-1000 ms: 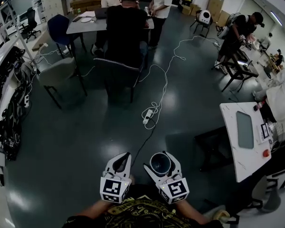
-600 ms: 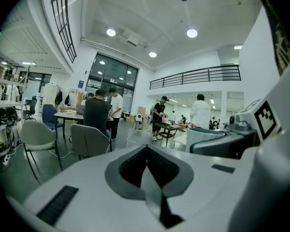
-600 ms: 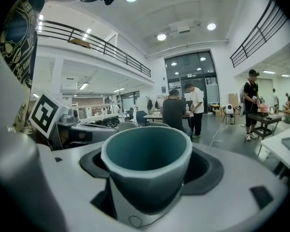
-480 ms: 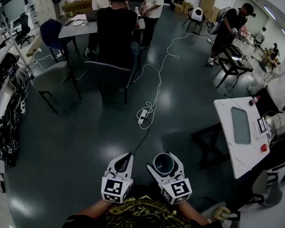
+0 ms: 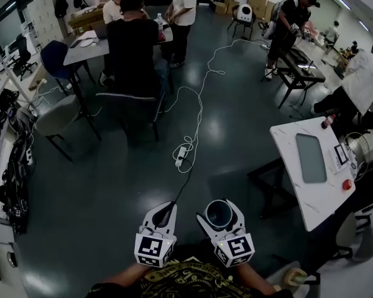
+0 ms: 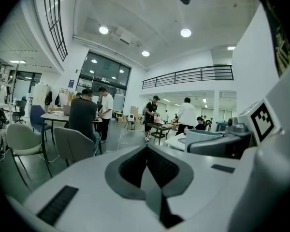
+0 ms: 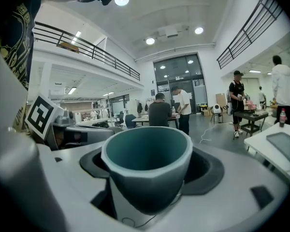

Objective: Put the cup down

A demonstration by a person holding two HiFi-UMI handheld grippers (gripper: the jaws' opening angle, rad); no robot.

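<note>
A teal cup (image 5: 219,213) stands upright between the jaws of my right gripper (image 5: 219,206), which is shut on its sides low in the head view, just ahead of the person's body. In the right gripper view the cup (image 7: 147,163) fills the centre, its open mouth facing up, and the right gripper (image 7: 150,151) clasps it from both sides. My left gripper (image 5: 167,206) is beside it on the left, shut with nothing in it. The left gripper view shows the left gripper (image 6: 146,148) with its dark pads (image 6: 134,164) meeting at a point.
Dark floor lies below both grippers. A white table (image 5: 323,197) with a grey tray stands to the right, a dark stool (image 5: 270,185) beside it. A power strip (image 5: 181,154) and white cable run ahead. People sit and stand at a far table (image 5: 87,42) with chairs.
Both grippers have been carried across the room, side by side as before. The white table has slid left and closer in the head view. The cup stays gripped.
</note>
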